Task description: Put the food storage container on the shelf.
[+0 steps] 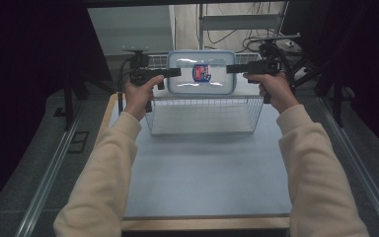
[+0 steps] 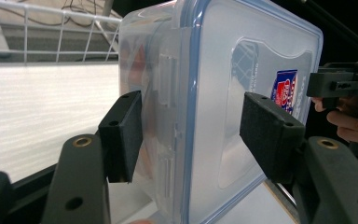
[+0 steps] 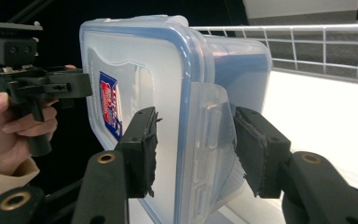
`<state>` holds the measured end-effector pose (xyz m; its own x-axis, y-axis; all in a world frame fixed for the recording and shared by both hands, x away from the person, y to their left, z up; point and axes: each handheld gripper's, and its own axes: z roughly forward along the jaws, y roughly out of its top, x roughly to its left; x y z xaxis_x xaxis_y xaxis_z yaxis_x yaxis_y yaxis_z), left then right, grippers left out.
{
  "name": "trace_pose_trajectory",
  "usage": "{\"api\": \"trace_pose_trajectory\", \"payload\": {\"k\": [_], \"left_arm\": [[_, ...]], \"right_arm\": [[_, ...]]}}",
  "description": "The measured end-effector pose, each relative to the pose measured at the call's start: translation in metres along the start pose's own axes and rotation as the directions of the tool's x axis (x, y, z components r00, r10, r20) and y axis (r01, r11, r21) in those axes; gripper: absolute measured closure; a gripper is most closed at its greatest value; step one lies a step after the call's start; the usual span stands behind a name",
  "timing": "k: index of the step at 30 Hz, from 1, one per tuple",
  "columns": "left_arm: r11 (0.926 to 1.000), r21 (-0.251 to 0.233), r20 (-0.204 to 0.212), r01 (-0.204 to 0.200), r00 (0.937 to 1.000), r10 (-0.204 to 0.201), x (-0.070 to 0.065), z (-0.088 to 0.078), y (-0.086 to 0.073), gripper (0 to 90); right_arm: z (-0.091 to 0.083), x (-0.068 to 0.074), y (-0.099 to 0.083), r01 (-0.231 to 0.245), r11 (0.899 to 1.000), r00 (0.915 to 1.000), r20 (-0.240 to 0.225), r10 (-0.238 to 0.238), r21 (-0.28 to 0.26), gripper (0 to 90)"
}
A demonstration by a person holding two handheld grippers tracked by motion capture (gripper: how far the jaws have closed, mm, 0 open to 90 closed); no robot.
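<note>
Our left gripper [image 2: 191,135] has its jaws clamped across one short end of the lidded plastic container [image 1: 201,73], one pad on the lid face and the other on the tub side. The right gripper [image 3: 193,151] does the same at the opposite end, pads pressing on the lid and on the wall by the side latch [image 3: 210,128]. So both are closed on the box, holding it between them, with nothing loose.

The container is up on edge, lid facing us with the red and blue sticker [image 1: 202,72] visible in the high view, and it hangs in the air above the far part of the white wire basket [image 1: 202,114]. It's not touching the wire as far as we can tell. The basket itself sits on the pale blue table top [image 1: 202,173], and both our cream sleeves [image 1: 103,168] reach out toward it from the near side.

Our read: we're mid-carry, two-handed, with the box over the basket. Whether it's going in or coming out we honestly can't say from this. Either way the next move needs both hands travelling together at the same pace and height. If one side lags, the box twists in the pads, and smooth plastic could slip.
</note>
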<state>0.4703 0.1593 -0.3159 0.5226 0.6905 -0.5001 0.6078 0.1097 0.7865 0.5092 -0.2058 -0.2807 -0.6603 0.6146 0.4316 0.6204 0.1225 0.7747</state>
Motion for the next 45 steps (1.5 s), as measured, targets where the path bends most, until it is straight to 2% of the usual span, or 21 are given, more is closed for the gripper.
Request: {"api": "trace_pose_trajectory", "payload": {"k": [3,7,13,20,22,23,24,25,27,31,33,36,38,42,45], "left_arm": [[0.9998,-0.011,-0.002,0.016,0.9999,-0.016,0.001,0.002,0.001,40.8],[0.9985,0.0,0.002,0.054,0.9985,-0.054,0.005,0.005,0.005,40.5],[0.9963,0.014,0.002,0.085,0.9963,-0.085,0.011,0.014,0.012,38.7],[0.9876,0.009,0.046,0.157,0.9865,-0.157,0.028,0.026,0.014,36.1],[0.9862,0.006,0.044,0.165,0.9853,-0.165,0.031,0.03,0.013,34.4],[0.9864,0.002,0.033,0.164,0.9858,-0.164,0.032,0.031,0.013,34.3],[0.9866,-0.001,0.023,0.163,0.9863,-0.163,0.034,0.032,0.013,34.4],[0.9853,-0.003,0.031,0.171,0.9848,-0.171,0.035,0.032,0.012,34.1],[0.9834,-0.001,0.044,0.181,0.9825,-0.181,0.037,0.033,0.012,33.2],[0.988,-0.002,0.036,0.154,0.9874,-0.154,0.035,0.033,0.01,27.6],[0.9907,-0.029,0.021,0.133,0.9909,-0.133,0.032,0.029,0.01,26.1],[0.9881,-0.086,0.032,0.128,0.9916,-0.125,0.027,0.017,0.008,24.8],[0.9903,-0.091,0.028,0.105,0.9943,-0.103,0.023,0.009,0.006,25.0],[0.9952,-0.089,0.032,0.041,0.9988,-0.038,0.013,-0.01,-0.008,25.2],[0.9945,-0.101,0.03,0.024,0.9993,-0.022,0.007,-0.022,-0.022,25.3]], "right_arm": [[0.002,-0.003,0.0,-0.016,1.0,0.9999,-0.002,0.016,0.003,49.9],[0.005,-0.007,0.001,-0.023,1.0,0.9997,-0.002,0.023,-0.003,48.9],[0.011,-0.014,0.002,-0.078,0.997,0.997,0.003,0.078,-0.024,47.3],[0.019,-0.025,0.002,-0.158,0.987,0.9874,0.007,0.158,-0.04,44.0],[0.021,-0.028,0.001,-0.175,0.983,0.9841,0.024,0.176,-0.054,41.9],[0.022,-0.027,0.001,-0.17,0.984,0.9836,0.051,0.173,-0.06,40.8],[0.024,-0.025,0.001,-0.143,0.988,0.985,0.09,0.147,-0.055,38.2],[0.026,-0.023,0.001,-0.129,0.991,0.9833,0.123,0.134,-0.044,37.7],[0.027,-0.02,0.0,-0.131,0.989,0.9818,0.13,0.139,-0.068,37.7],[0.024,-0.017,-0.002,-0.114,0.986,0.9819,0.138,0.13,-0.117,36.0],[0.02,-0.013,-0.004,-0.094,0.987,0.9837,0.141,0.112,-0.127,33.8],[0.012,-0.008,-0.007,-0.069,0.988,0.9854,0.145,0.089,-0.139,31.7],[0.004,-0.005,-0.01,-0.051,0.989,0.9874,0.141,0.071,-0.142,31.1],[-0.012,-0.002,-0.023,-0.02,0.99,0.9911,0.127,0.038,-0.142,30.8],[-0.023,0.0,-0.037,0.01,0.991,0.9919,0.127,0.008,-0.134,30.4]]}}
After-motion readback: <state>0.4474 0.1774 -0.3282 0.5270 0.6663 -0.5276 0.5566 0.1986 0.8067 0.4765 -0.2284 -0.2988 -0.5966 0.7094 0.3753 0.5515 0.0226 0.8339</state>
